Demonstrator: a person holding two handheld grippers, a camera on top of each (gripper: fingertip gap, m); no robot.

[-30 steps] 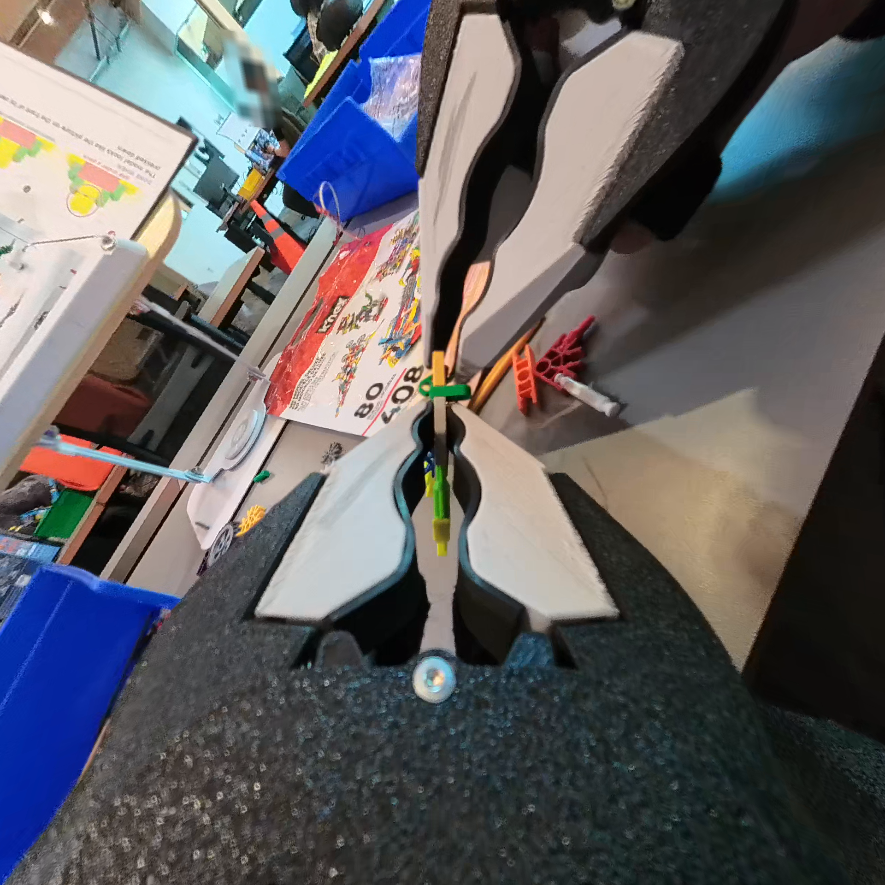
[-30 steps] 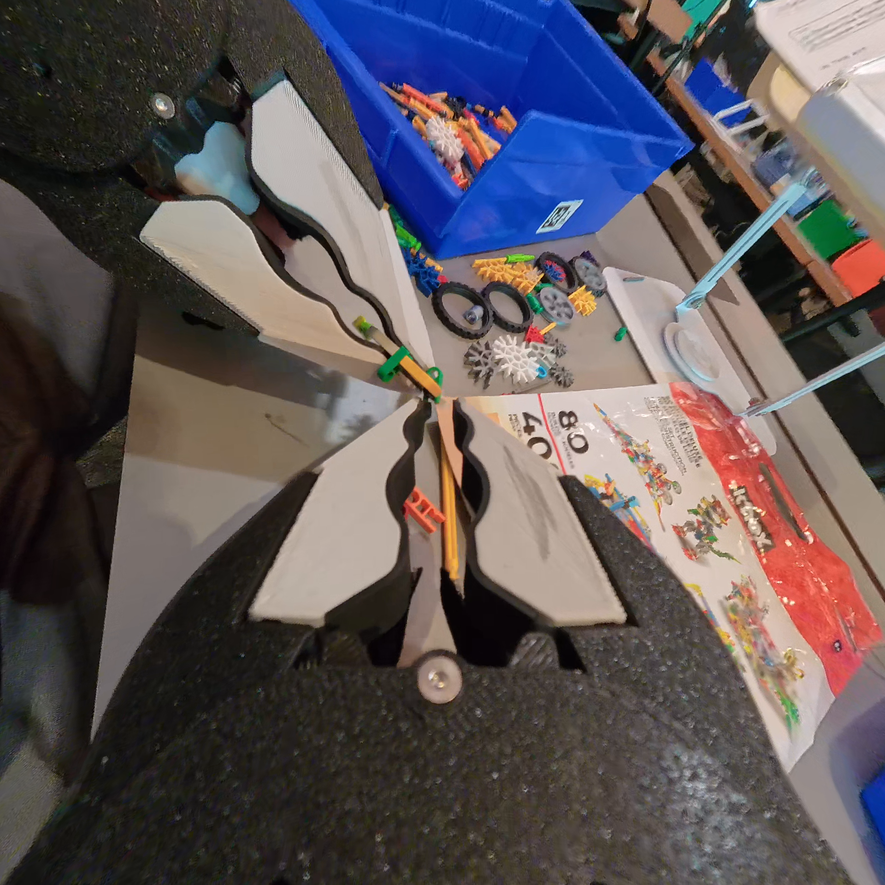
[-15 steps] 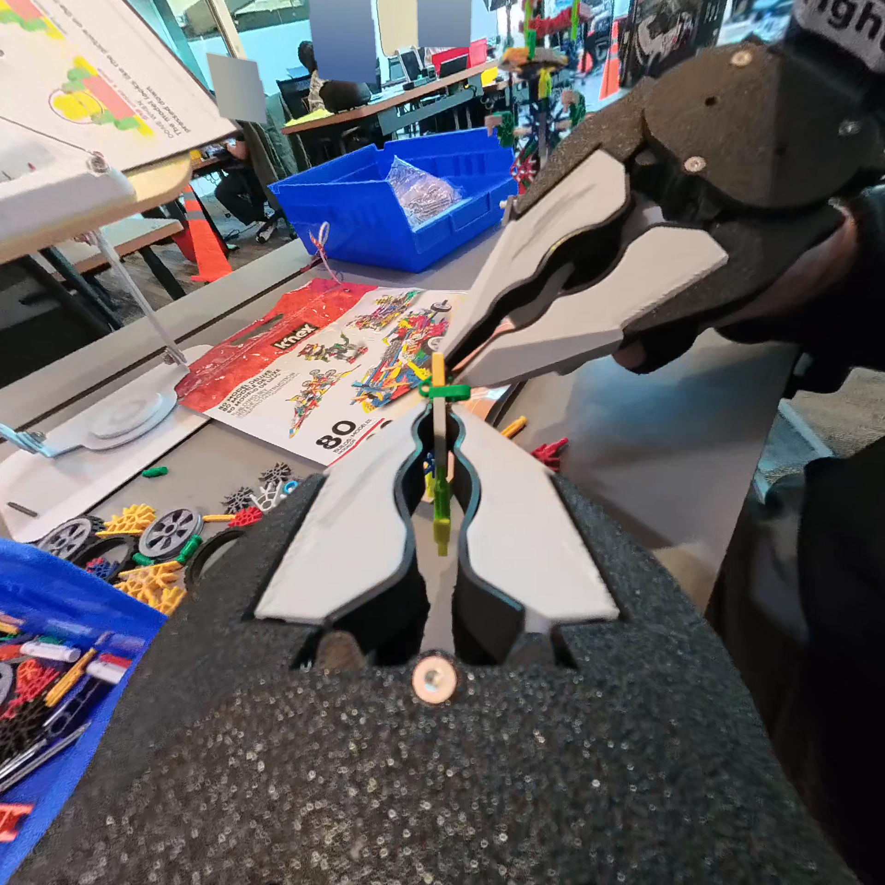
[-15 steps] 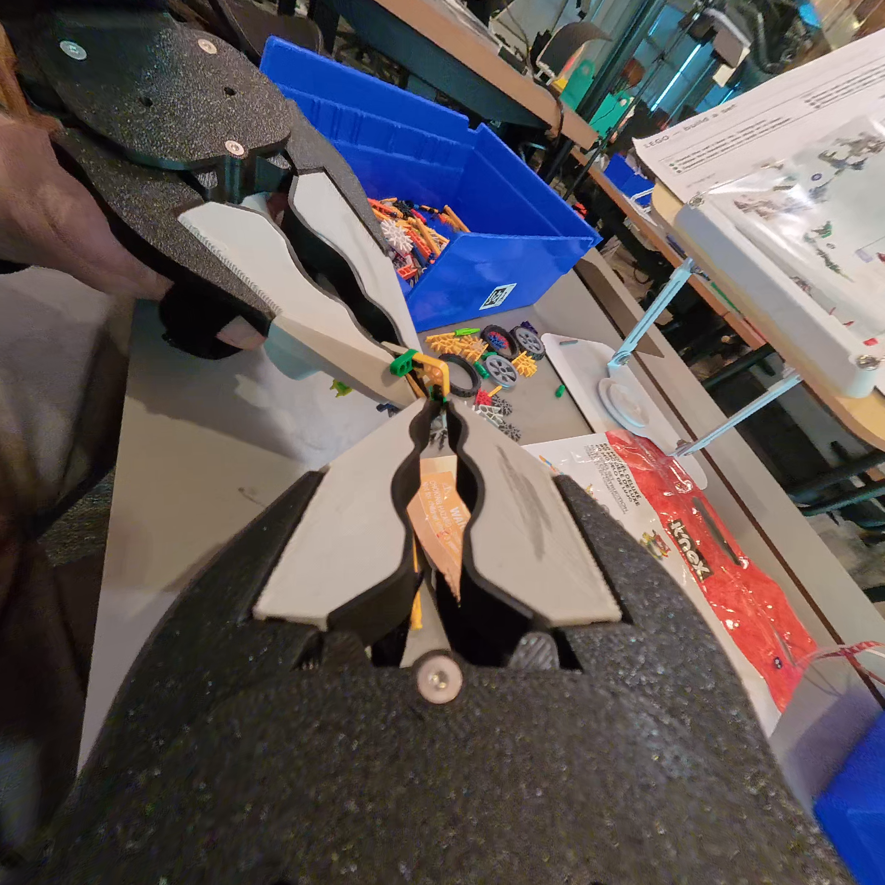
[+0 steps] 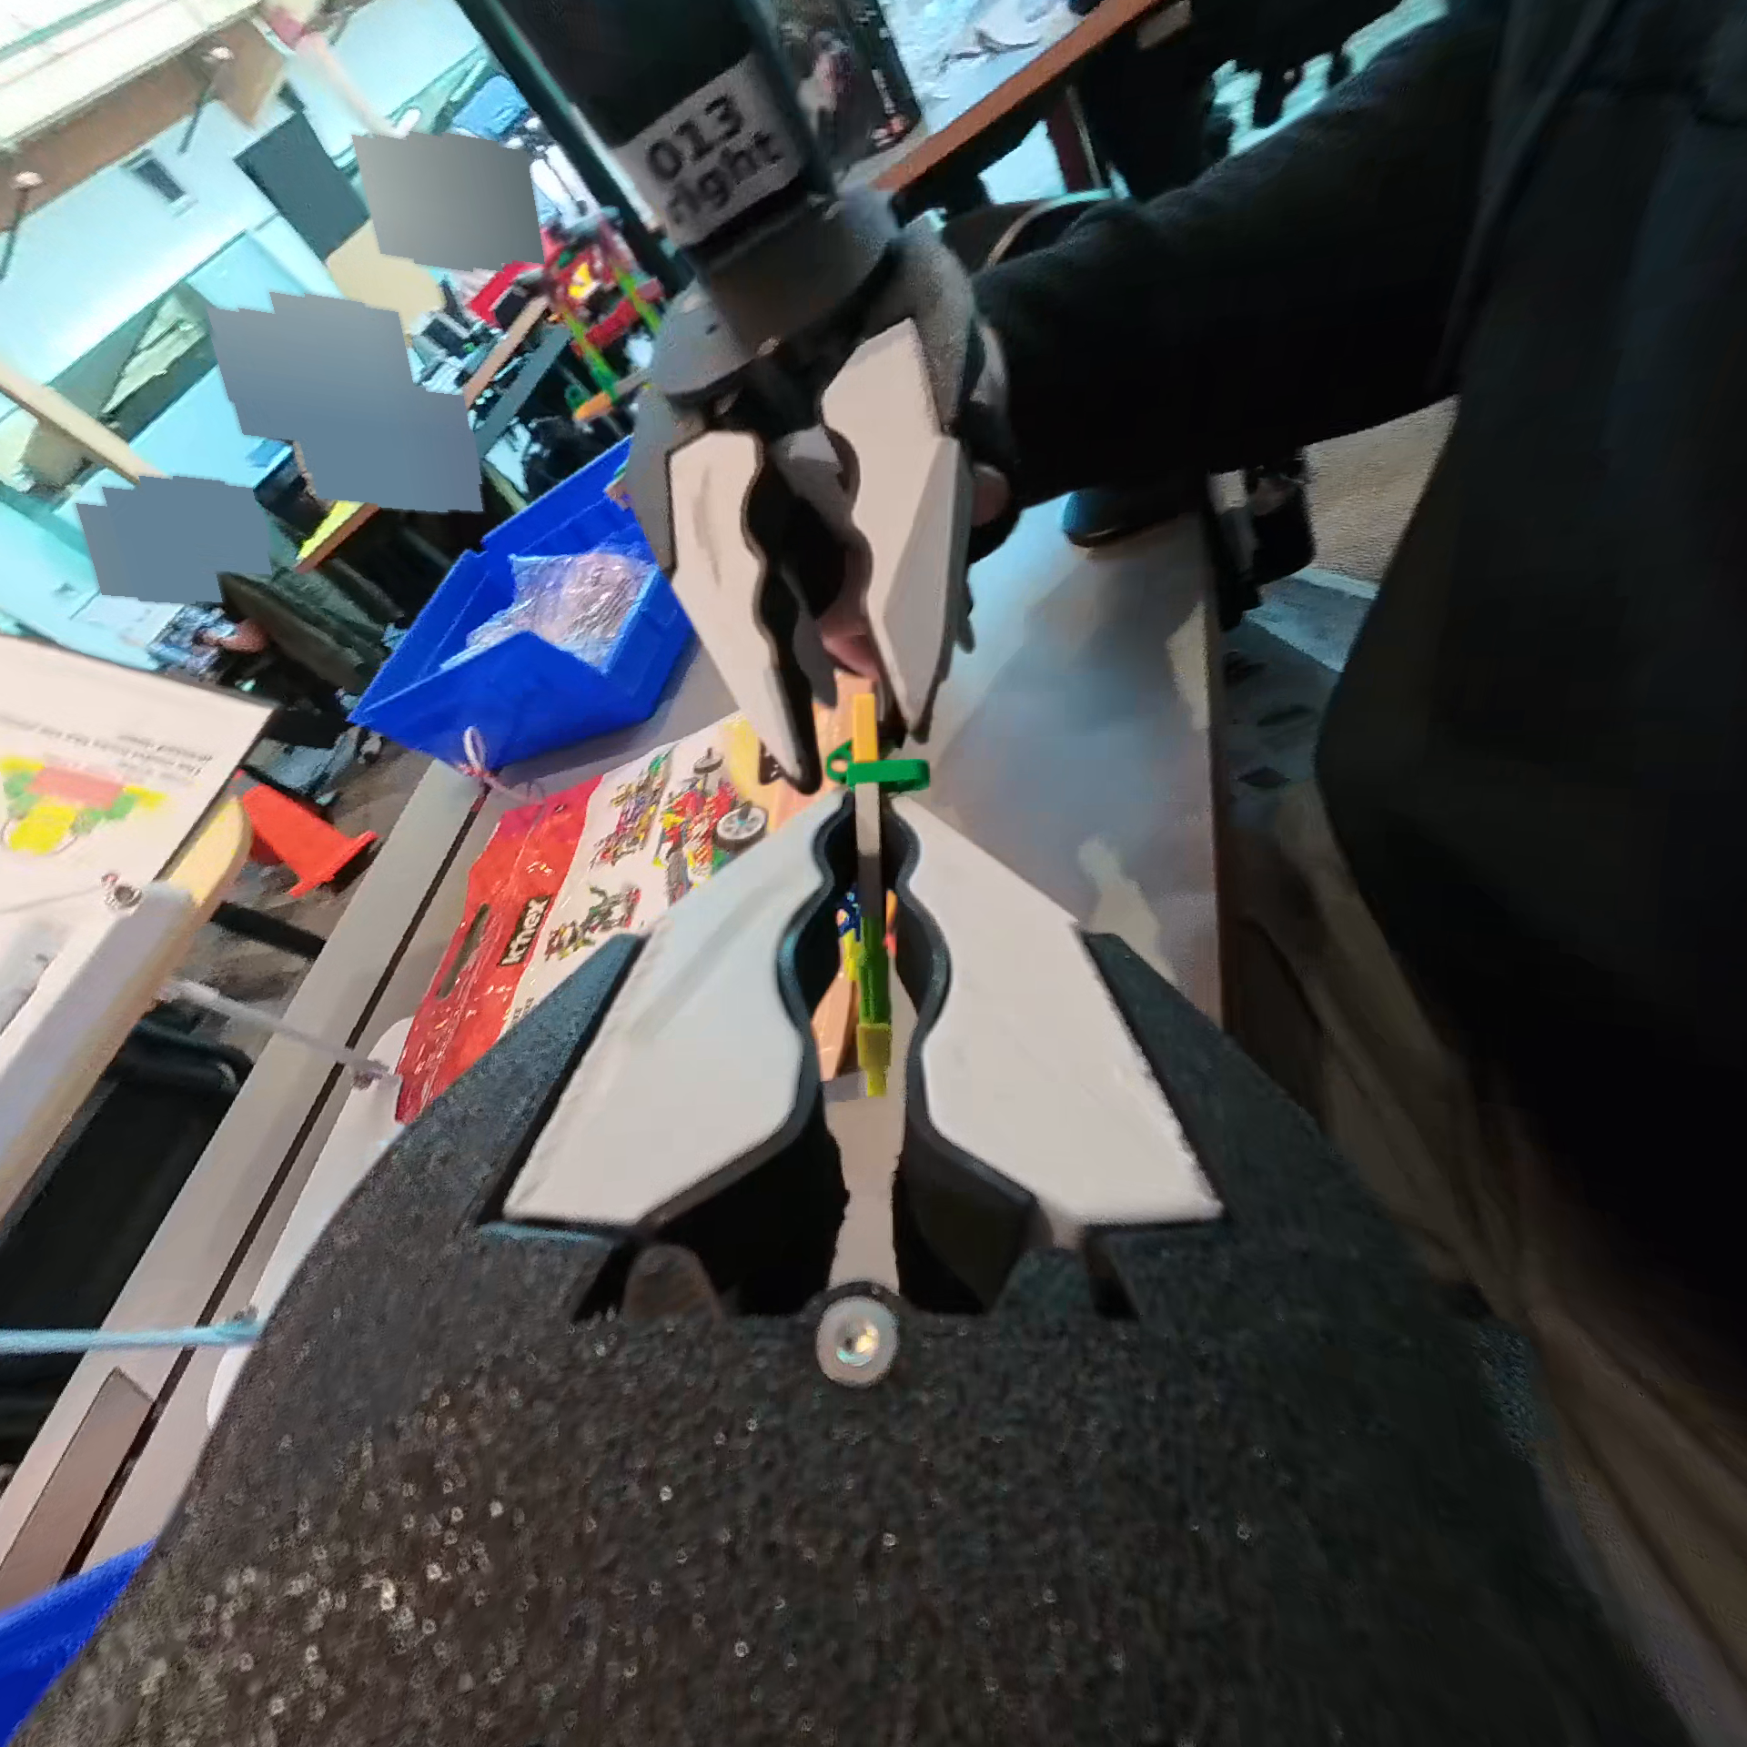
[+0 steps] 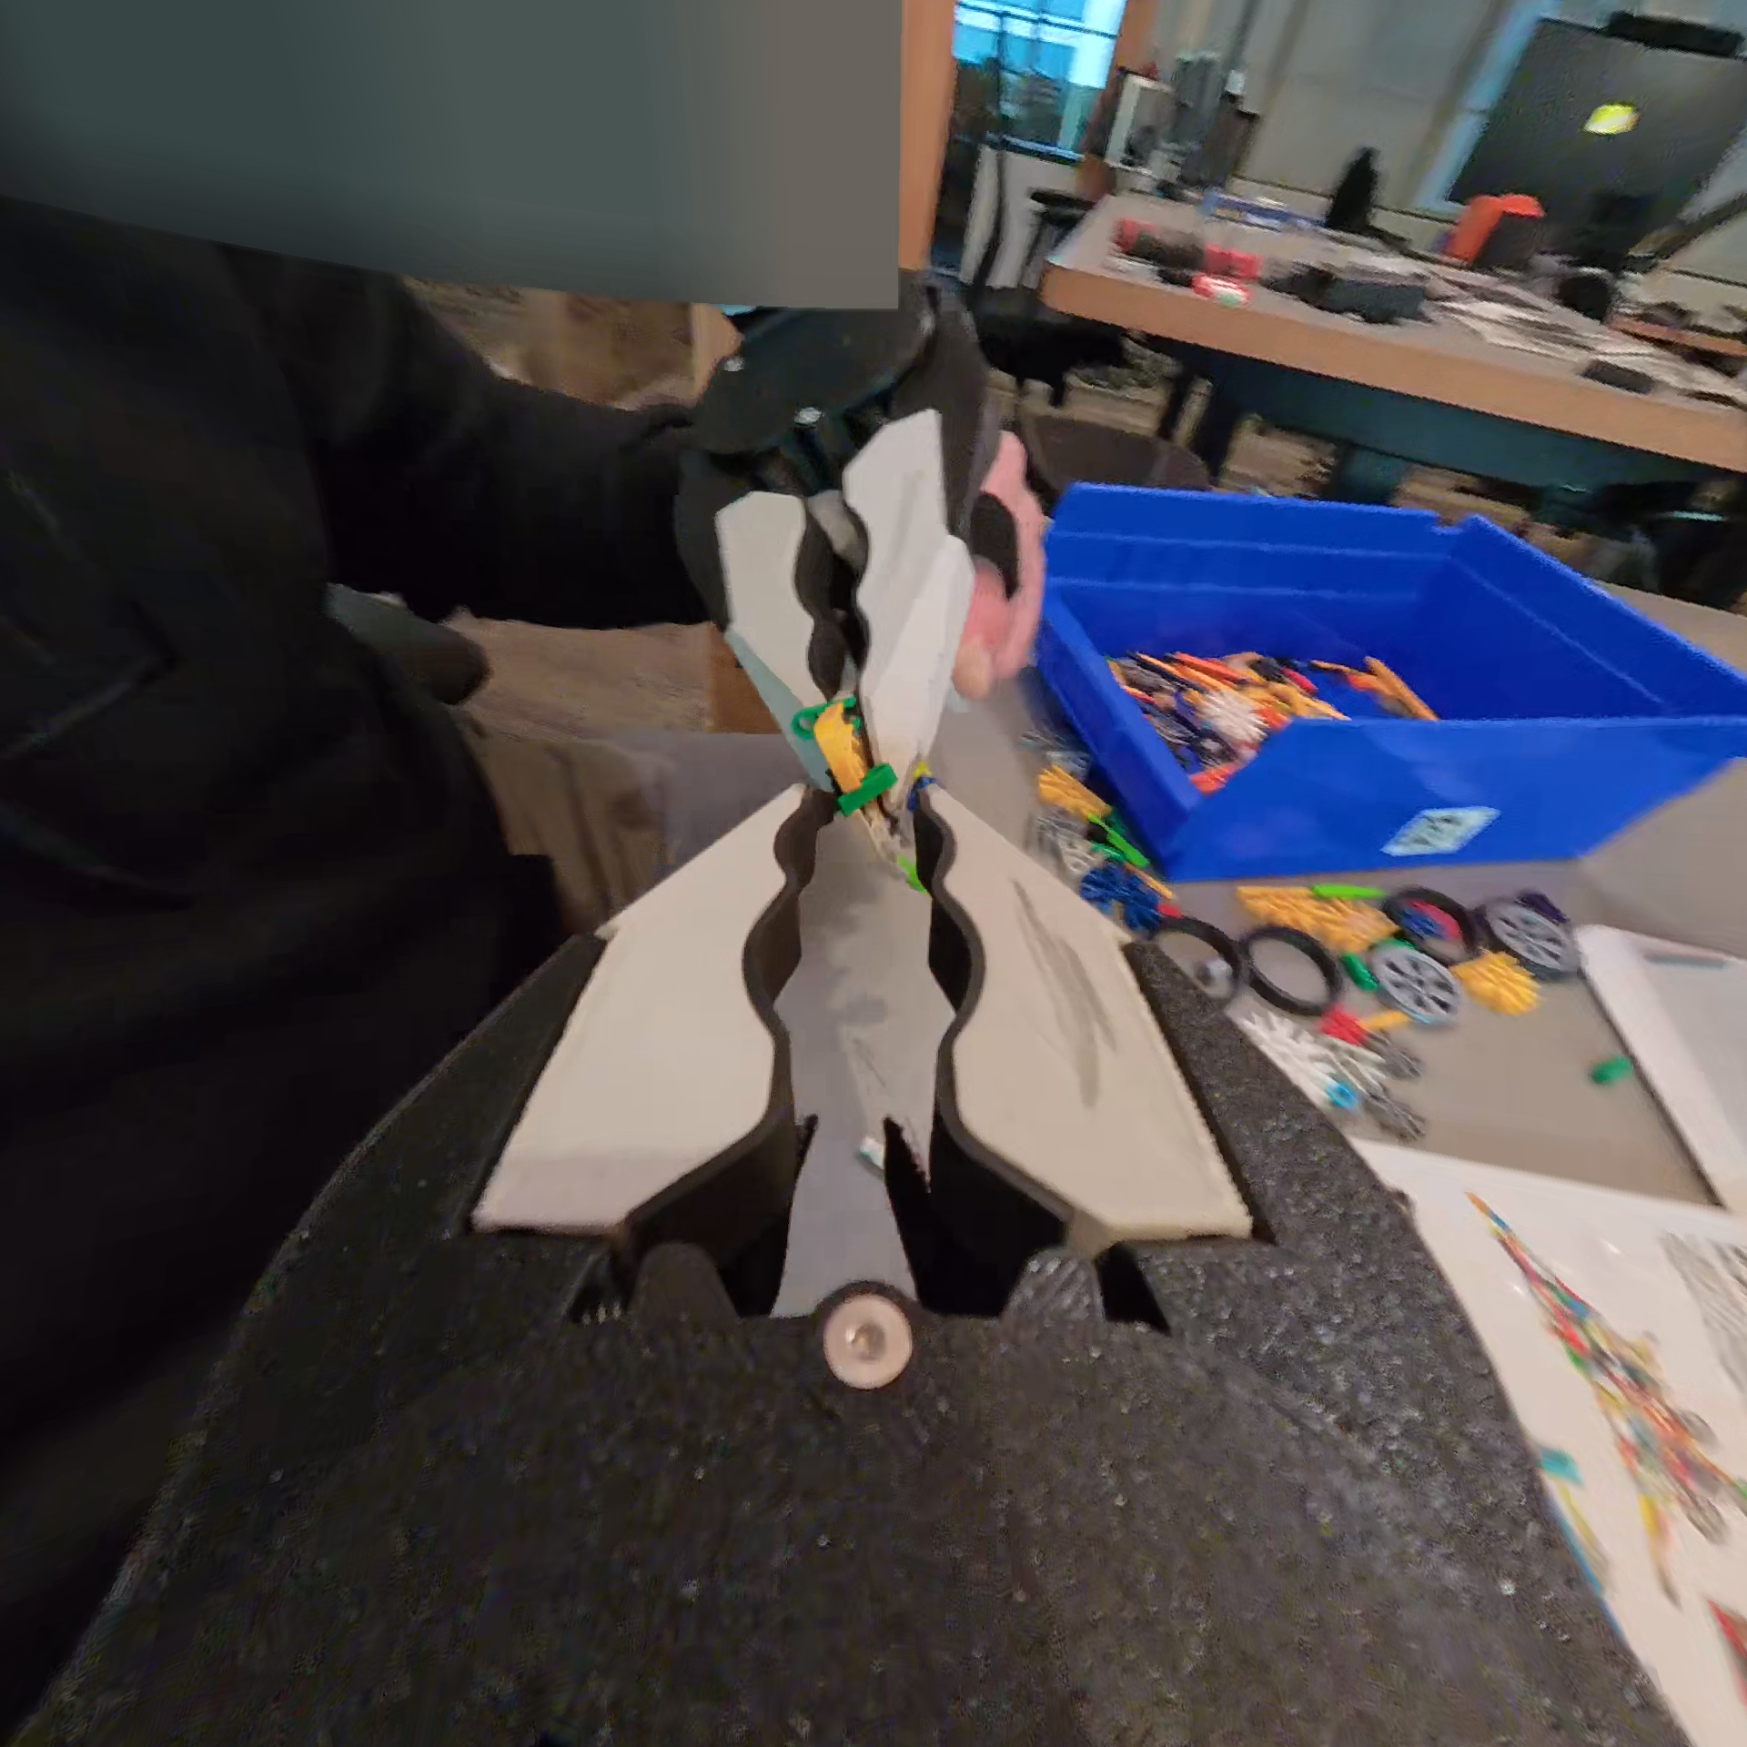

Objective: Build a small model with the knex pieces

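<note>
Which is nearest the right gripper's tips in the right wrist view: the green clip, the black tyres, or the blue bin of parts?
1. Green clip: at the right gripper tips, on the yellow rod.
2. Black tyres: on the table, to the right.
3. Blue bin: behind the tyres, farther right.

Printed labels on the right gripper's [image 5: 841, 747] handle band, red toy packaging [image 5: 492, 945], blue bin [image 6: 1437, 832].

Hid most of the yellow rod [image 5: 864, 728] between claw fingers [image 5: 681, 1021]; blurred the loose parts [image 6: 1323, 983] on the counter [image 6: 1531, 1115]; cropped the blue bin [image 6: 1418, 794].
</note>
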